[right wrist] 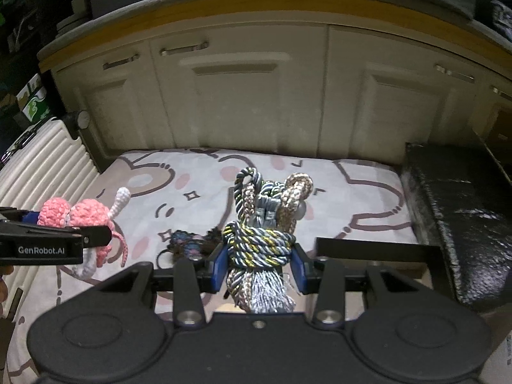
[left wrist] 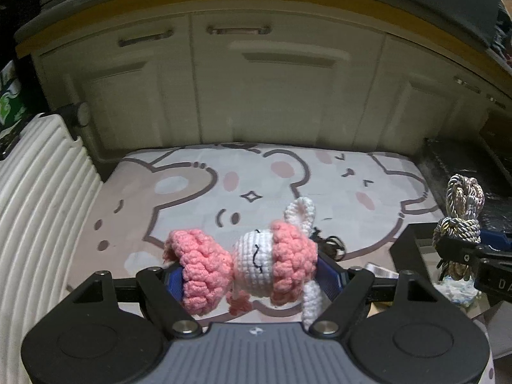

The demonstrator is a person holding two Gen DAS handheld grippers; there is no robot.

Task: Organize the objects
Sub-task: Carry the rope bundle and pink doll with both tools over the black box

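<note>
Left gripper (left wrist: 249, 275): its blue pads were pinched on a crocheted bunny doll (left wrist: 256, 262), pink bonnet and ruffle squeezed between them, the white face turned up toward the camera.
Doll's place: it hung clear above the cartoon-print mat (left wrist: 179, 204), low in the left wrist view at about 6 o'clock; in the right wrist view it sat out at 9 o'clock.
Right gripper (right wrist: 259, 267): its pads were clamped on a knotted bundle of twisted cords (right wrist: 260, 224), the loops standing up past the fingertips and the tassel fringe trailing back toward the camera.
Bundle's place: it was held dead centre in the right wrist view, apparently lifted off the mat; from the left wrist it showed at 3 o'clock.
Done: both hands were loaded, one item apiece, and that was all the pictures could confirm.
Left to do: neither item had been set down anywhere; no obvious destination showed, though a dark padded box (right wrist: 454, 211) stood at the mat's 3 o'clock edge.
Still on the mat: a small dark object with bluish and pink flecks (right wrist: 188, 246) lay just left of the right gripper's pad, possibly a hair tie or charm; it was too blurred to name.
Count: one bunny doll, one cord bundle, one small dark item, two grippers, one mat.
Surroundings: cream cabinet doors (right wrist: 236, 102) stood at 12 o'clock, and a ribbed white case (left wrist: 41, 204) lined the 9 o'clock side.
</note>
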